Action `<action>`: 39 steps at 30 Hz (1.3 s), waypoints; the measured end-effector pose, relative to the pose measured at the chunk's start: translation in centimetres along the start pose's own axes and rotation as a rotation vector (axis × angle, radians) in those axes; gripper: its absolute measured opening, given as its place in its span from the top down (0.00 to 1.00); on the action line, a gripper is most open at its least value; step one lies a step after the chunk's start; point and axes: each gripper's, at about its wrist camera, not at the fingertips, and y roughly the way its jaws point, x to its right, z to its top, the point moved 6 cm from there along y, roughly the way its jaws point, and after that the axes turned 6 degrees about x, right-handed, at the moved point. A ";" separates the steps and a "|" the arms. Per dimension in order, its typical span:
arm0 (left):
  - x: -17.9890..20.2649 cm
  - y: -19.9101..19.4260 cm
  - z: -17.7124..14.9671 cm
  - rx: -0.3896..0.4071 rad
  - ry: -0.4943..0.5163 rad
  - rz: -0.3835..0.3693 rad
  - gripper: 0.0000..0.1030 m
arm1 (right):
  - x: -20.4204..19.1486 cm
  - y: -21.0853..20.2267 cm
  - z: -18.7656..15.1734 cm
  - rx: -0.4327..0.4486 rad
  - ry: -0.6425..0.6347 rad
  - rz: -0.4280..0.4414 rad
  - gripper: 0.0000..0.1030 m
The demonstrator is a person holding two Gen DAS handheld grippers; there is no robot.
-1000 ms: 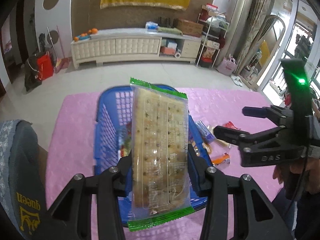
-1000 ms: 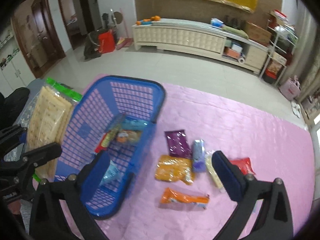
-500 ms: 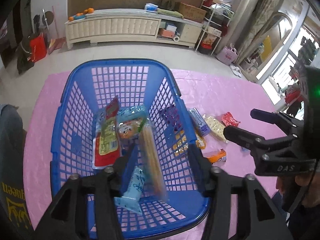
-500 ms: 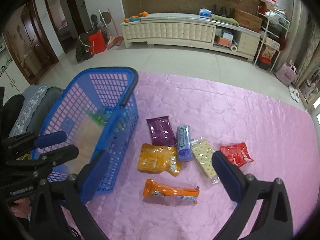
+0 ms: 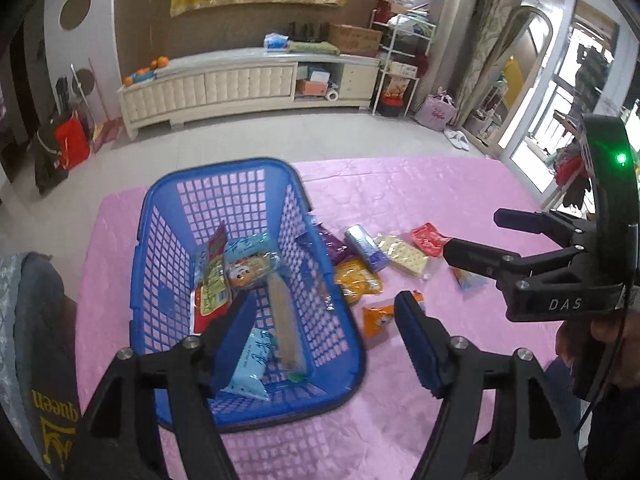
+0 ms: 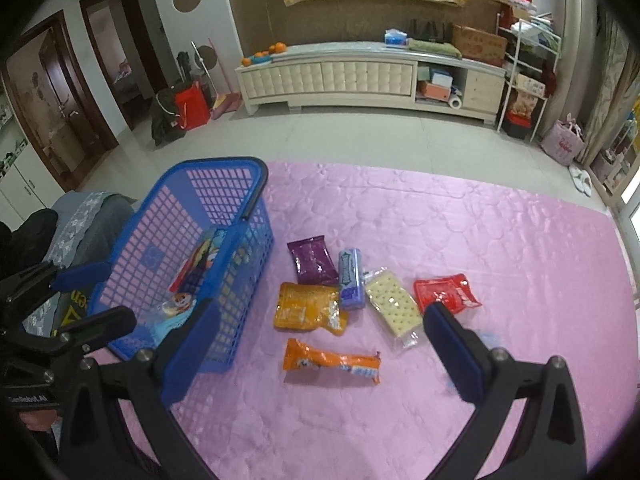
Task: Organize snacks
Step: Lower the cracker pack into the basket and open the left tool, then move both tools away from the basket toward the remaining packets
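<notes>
On the pink quilted mat (image 6: 460,220) sits your blue plastic lattice basket (image 5: 256,172), already holding a long cracker pack in clear wrap (image 5: 286,330) lying on edge along its floor, a light-blue pouch (image 5: 252,364), a red-and-green packet (image 5: 208,280) and a cartoon-printed bag (image 5: 250,268). Your left gripper (image 5: 324,340) hovers above the basket's near right corner with its blue-padded fingers spread and nothing between them. Your right gripper (image 6: 316,350) also stands wide apart and empty, above the loose snacks beside the basket: a purple foil pouch (image 6: 312,260), a blue-grey wrapped roll (image 6: 351,280), a clear-wrapped cracker pack (image 6: 394,306), a red packet (image 6: 446,292), an orange-yellow bag (image 6: 306,306) and a long orange bar wrapper (image 6: 332,362).
</notes>
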 end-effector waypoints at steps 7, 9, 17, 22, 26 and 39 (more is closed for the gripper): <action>3.2 -2.2 -0.1 0.036 0.040 -0.024 0.32 | 1.0 -4.2 -1.0 0.027 -0.003 -0.014 0.00; 4.2 -2.6 -0.2 0.042 0.051 -0.030 0.32 | 1.4 -5.1 -1.5 0.030 0.003 -0.018 0.00; 7.5 -2.7 -1.0 0.047 0.075 -0.061 0.32 | 4.2 -7.8 -3.4 0.025 0.013 -0.045 0.00; 9.1 -1.4 -1.7 0.019 0.092 -0.066 0.32 | 6.0 -8.4 -4.1 0.027 0.018 -0.057 0.00; 10.1 -0.2 -2.0 0.003 0.138 -0.030 0.32 | 7.5 -8.1 -5.0 0.020 0.037 -0.060 0.00; 11.7 6.7 -4.6 -0.093 0.250 -0.053 0.32 | 11.6 -3.2 -8.6 -0.072 0.025 -0.091 0.00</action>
